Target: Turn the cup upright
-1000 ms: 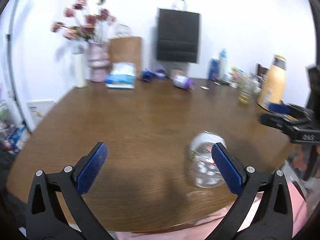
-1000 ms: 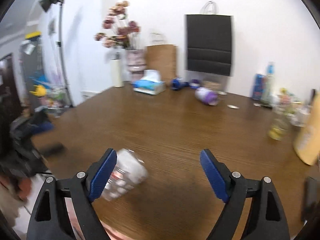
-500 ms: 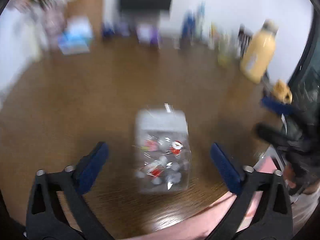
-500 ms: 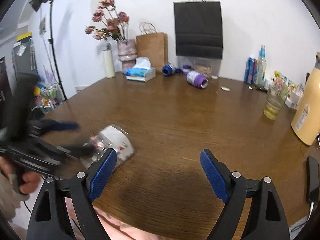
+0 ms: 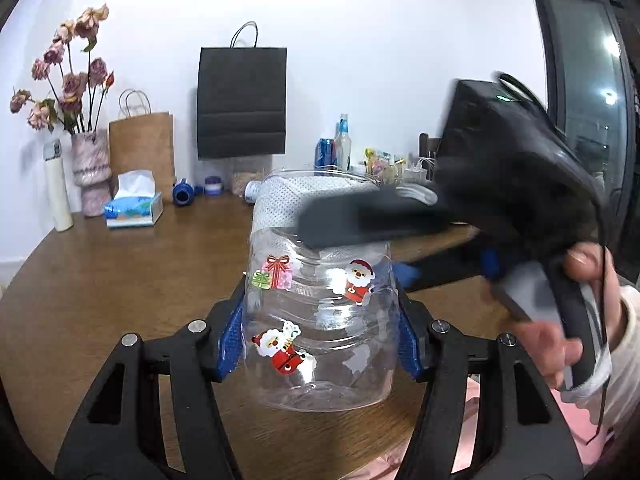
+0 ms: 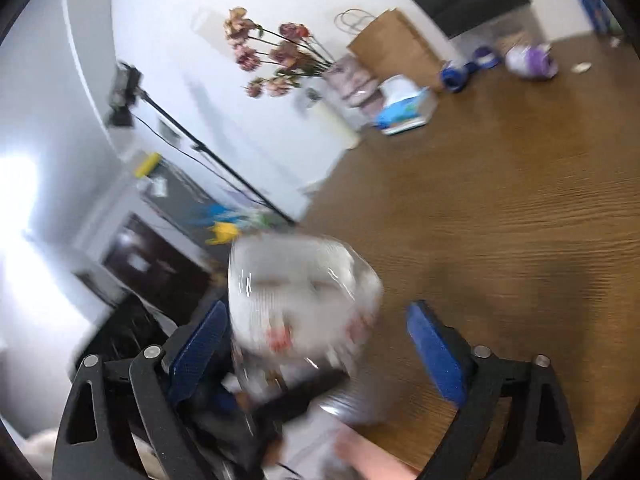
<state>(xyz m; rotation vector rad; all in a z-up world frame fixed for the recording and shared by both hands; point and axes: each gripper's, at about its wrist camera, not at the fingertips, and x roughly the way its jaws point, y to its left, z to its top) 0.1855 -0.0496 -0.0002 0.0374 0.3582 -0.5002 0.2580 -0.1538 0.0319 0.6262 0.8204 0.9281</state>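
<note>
Left wrist cam first: my left gripper [image 5: 320, 334] has its jaws clamped on the clear plastic cup [image 5: 320, 320], blue pads pressed against both sides. The cup is the see-through one with Santa and gift stickers, and it has a white mesh-looking band around the end that's pointing up. Its other end sits right at the near edge of the brown wooden desk [image 5: 120, 280]; I can't tell if it's touching the wood or just off it. The right gripper [image 5: 360, 222] comes in blurry from the right, one dark finger lying across the top of the cup, with the right hand [image 5: 576, 320] wrapped around its grip. Further back on the desk there's a tissue box [image 5: 134, 206], a pink vase of dried flowers [image 5: 92, 172], a brown paper bag [image 5: 142, 148] and a black paper bag [image 5: 242, 102] against the wall.

Right wrist cam: pretty smeared and tilted. The right gripper [image 6: 316, 340] has its jaws spread wide apart, and the cup [image 6: 300, 300] sits between them toward the left pad, not squeezed. Dark parts of the left gripper [image 6: 240, 412] show under the cup. The tissue box [image 6: 404, 106] and flowers [image 6: 272, 56] are up top.
</note>
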